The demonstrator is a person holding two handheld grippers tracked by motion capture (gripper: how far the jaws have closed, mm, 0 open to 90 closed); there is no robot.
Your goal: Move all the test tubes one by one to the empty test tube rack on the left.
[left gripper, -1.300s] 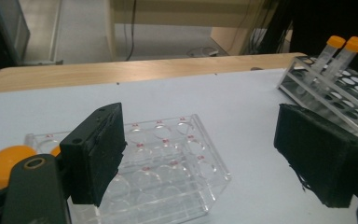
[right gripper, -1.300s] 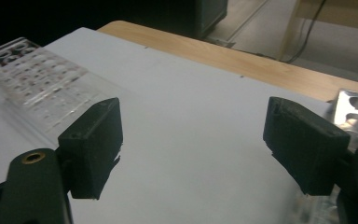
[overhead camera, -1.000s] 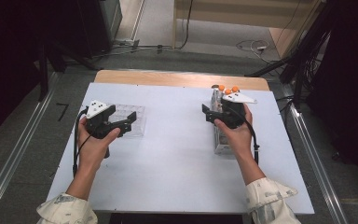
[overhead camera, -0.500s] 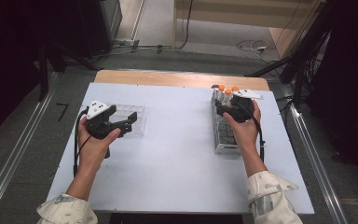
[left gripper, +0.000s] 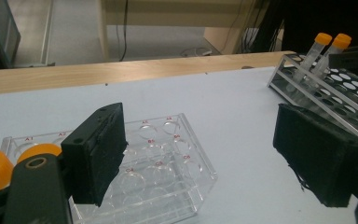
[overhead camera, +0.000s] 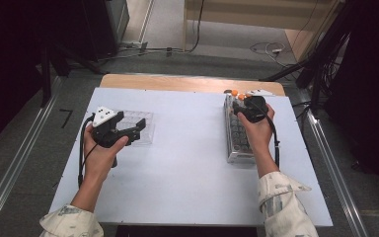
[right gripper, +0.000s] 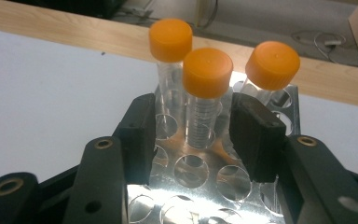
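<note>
Fingers (right gripper: 256,140) of the right gripper (right gripper: 193,135) flank, unclosed, an upright orange-capped tube (right gripper: 204,93).

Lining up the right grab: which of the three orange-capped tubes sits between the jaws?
The middle tube, nearest the camera. It stands between the open right gripper jaws; the other two tubes stand behind, outside them.

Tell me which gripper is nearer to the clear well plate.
Left. The left gripper hangs right over the clear well plate, its jaws open above the wells. The right gripper is across the table, over the tube rack.
</note>
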